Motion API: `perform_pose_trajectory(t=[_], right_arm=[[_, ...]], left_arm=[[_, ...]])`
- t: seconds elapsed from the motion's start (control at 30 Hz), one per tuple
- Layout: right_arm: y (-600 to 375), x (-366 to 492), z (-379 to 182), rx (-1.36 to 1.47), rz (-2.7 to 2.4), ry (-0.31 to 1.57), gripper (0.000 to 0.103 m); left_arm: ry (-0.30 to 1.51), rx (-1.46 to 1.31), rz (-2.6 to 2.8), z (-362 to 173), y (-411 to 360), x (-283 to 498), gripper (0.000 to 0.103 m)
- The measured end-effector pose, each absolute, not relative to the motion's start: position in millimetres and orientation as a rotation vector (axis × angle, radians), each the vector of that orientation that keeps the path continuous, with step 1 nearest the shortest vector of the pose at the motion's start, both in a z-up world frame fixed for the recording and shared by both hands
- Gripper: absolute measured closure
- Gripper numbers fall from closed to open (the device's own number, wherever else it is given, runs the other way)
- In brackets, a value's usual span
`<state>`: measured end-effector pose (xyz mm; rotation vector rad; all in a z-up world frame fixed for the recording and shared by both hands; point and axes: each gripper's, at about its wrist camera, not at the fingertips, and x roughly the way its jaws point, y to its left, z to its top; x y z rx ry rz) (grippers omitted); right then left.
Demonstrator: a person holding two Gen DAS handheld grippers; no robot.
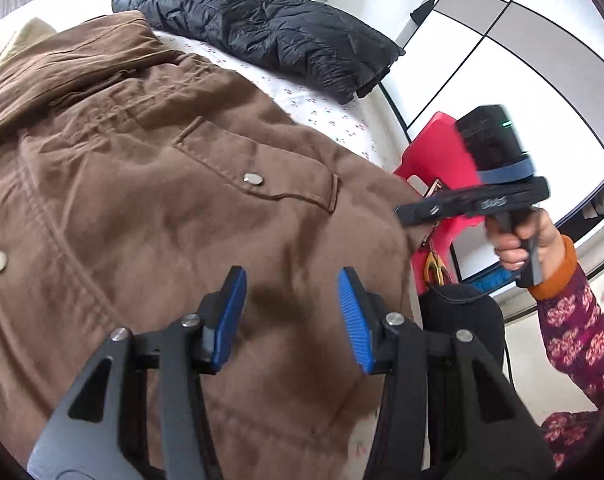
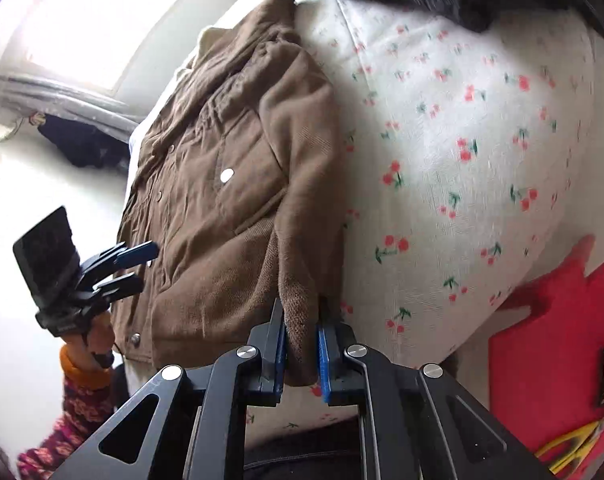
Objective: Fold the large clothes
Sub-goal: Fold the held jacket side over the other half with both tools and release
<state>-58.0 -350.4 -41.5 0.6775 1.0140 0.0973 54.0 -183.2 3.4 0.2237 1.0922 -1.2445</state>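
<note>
I have the brown cotton jacket with metal snaps (image 1: 150,184) lying front-up across the bed's cherry-print sheet (image 2: 461,140), barely started, I judge. My right claw (image 2: 301,344) is clamped on the jacket's ribbed sleeve cuff (image 2: 298,312) at the bed edge. My left claw (image 1: 292,300) hangs half-open over the hem, gripping nothing. Sleeves and body folds all remain.

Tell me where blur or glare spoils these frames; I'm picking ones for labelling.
Left wrist view: right tongs motion-blurred, brown jacket sharp, wardrobe panels overexposed. Right wrist view: window blown out, cherry-print sheet slightly smeared, fisheye bending throughout.
</note>
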Motion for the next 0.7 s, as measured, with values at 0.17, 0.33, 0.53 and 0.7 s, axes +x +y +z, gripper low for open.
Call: perform_pose_trajectory(t=[0.17, 0.33, 0.53, 0.7], right_arm=[[-357, -59, -58, 0.613, -0.002, 1.129, 0.085], [-352, -63, -42, 0.547, -0.063, 1.091, 0.053], [-359, -66, -34, 0.622, -0.058, 0.973, 0.037], [-356, -54, -44, 0.619, -0.057, 0.938, 0.034]], left_arm=[[1.081, 0.357, -1.308, -35, -189, 22, 0.054], [1.113, 0.379, -1.362, -21, -157, 8, 0.054], [1.111, 0.336, -1.251, 5, -107, 11, 0.021], [1.090, 0.298, -0.977, 26, -53, 24, 0.016]])
